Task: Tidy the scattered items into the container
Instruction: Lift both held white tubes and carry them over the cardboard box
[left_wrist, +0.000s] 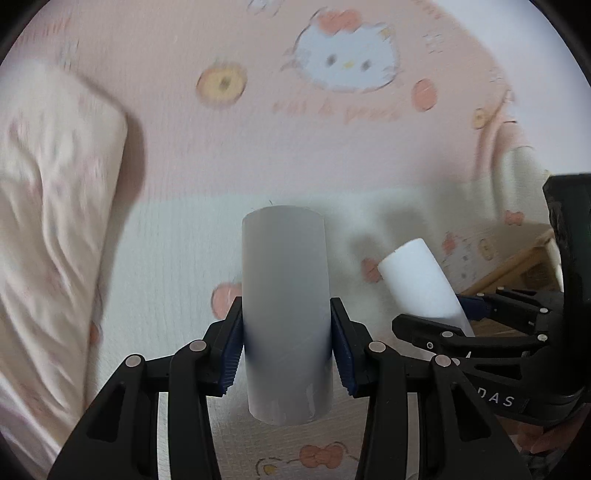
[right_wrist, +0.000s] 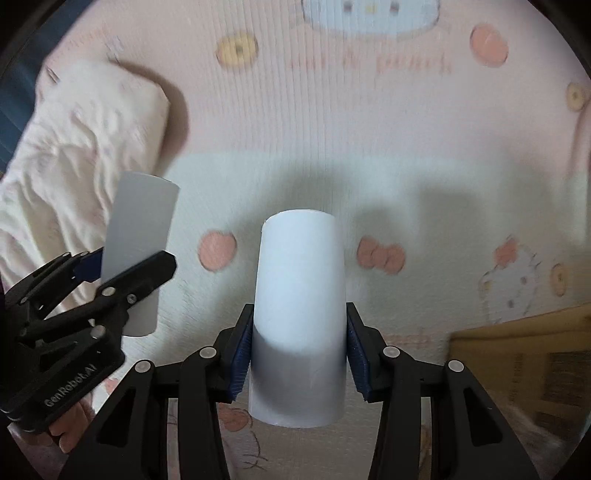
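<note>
So each gripper has its own roll right now. The left gripper (left_wrist: 287, 347) has its fingers clamped on the grey roll (left_wrist: 286, 314), blue pads pressing its two sides a bit below the middle, so the roll sticks out ahead of the fingertips and a short stub hangs back toward the camera. Same deal on the other side: the right gripper (right_wrist: 299, 354) is clamped on the white roll (right_wrist: 301, 314), pads on both flanks, lower half in shadow.

Both rolls are plain smooth cylinders with no label I can make out; the left one reads greyer, the right one whiter, though lighting could be doing that. Each is up off the bed, not touching the sheet.

Both grippers point steeply down at the bed and sit side by side, close but not touching; a bit of a hand (right_wrist: 70, 424) shows under the left one.

Below them is the bedsheet (left_wrist: 184, 258), pale with pink bows and cartoon cats. Further left lies a rumpled white pillow (left_wrist: 55, 221). Off to the right edge there's a cardboard box (right_wrist: 524, 362), blurry.
</note>
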